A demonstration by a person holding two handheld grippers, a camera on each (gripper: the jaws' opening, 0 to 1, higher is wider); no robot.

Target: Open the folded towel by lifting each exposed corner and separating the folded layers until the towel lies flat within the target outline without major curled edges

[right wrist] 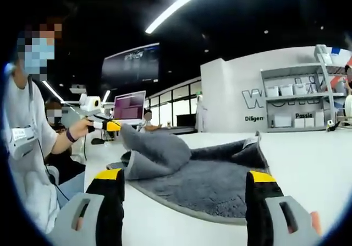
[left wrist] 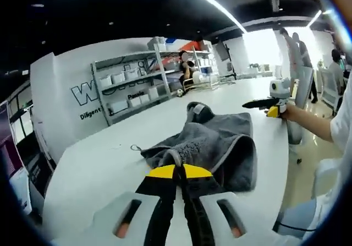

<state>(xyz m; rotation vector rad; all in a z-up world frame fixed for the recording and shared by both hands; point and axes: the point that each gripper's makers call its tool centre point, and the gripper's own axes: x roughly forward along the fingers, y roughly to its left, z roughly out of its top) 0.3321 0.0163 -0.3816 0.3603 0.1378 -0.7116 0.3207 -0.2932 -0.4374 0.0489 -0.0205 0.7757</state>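
Note:
A grey towel (left wrist: 225, 141) lies rumpled on the white table (left wrist: 93, 169), partly unfolded with its edge trim showing. My left gripper (left wrist: 177, 170) is shut on a raised fold of the towel at its near side. In the right gripper view, the left gripper (right wrist: 113, 126) holds that corner up so the cloth (right wrist: 181, 171) curls over itself. My right gripper (right wrist: 184, 177) stands wide open just short of the towel's near edge, with nothing between its jaws. In the left gripper view, the right gripper (left wrist: 259, 104) hovers past the towel's far side, held by a hand.
A metal shelf rack (left wrist: 137, 86) with white boxes stands against the lettered wall behind the table. The person (right wrist: 27, 141) holding the grippers is at the table's edge. Screens (right wrist: 129, 105) and other people are further back.

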